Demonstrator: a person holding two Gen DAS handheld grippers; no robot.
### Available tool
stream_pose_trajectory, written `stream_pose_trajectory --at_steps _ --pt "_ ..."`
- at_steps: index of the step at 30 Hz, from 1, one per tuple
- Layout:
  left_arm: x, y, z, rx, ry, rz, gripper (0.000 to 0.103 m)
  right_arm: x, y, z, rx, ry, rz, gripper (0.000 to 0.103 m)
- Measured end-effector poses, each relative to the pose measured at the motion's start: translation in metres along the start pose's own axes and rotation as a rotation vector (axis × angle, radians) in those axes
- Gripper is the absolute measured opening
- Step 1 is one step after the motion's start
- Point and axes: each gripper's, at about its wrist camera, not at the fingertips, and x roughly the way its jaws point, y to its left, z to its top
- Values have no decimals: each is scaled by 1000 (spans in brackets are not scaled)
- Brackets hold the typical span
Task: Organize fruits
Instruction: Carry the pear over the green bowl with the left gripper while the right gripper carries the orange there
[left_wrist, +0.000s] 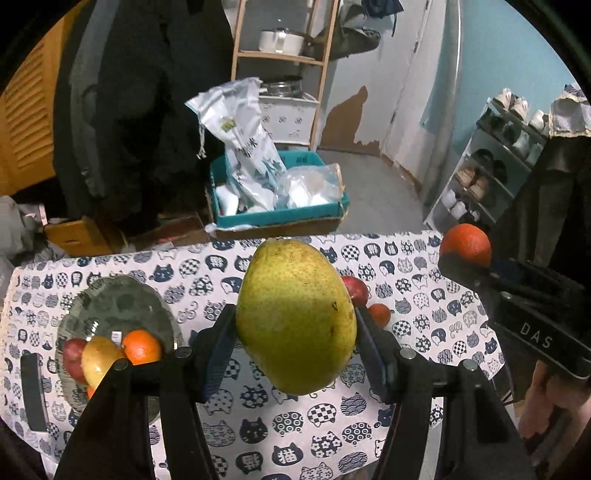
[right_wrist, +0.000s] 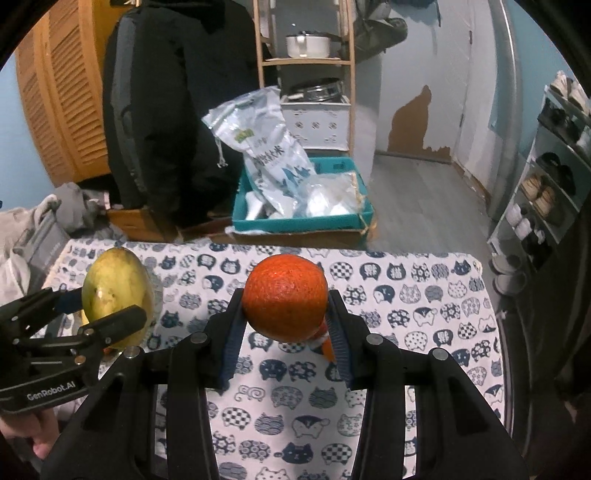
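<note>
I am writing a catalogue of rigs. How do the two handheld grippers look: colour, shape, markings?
Both are matte black plastic. The left gripper and the right gripper each have two flat fingers lined with ribbed dark blue pads, and round silver pins on the linkage. White lettering marks the bodies: "GenRobot.AI" on the left, "DAS" on the right. No cables or sleeves show.

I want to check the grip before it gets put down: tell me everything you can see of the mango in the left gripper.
The mango is large, egg-shaped, with smooth yellow-green skin and a few small dark specks. It is held off the cat-print tablecloth, long axis roughly upright and slightly tilted, narrower end up. The left gripper is shut on it, its ribbed pads pressing the two sides around its middle. Nothing else touches it. From the right wrist view a pale scar marks its end.
</note>
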Motion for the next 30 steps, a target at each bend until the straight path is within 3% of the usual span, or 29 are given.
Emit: stream_pose_trajectory --at_steps 16,30 --pt "-25 43 2 -43 -42 48 64 4 47 23 -29 -17 71 42" --pt "-36 121 5 -150 -45 123 64 43 116 45 -91 11 142 42"
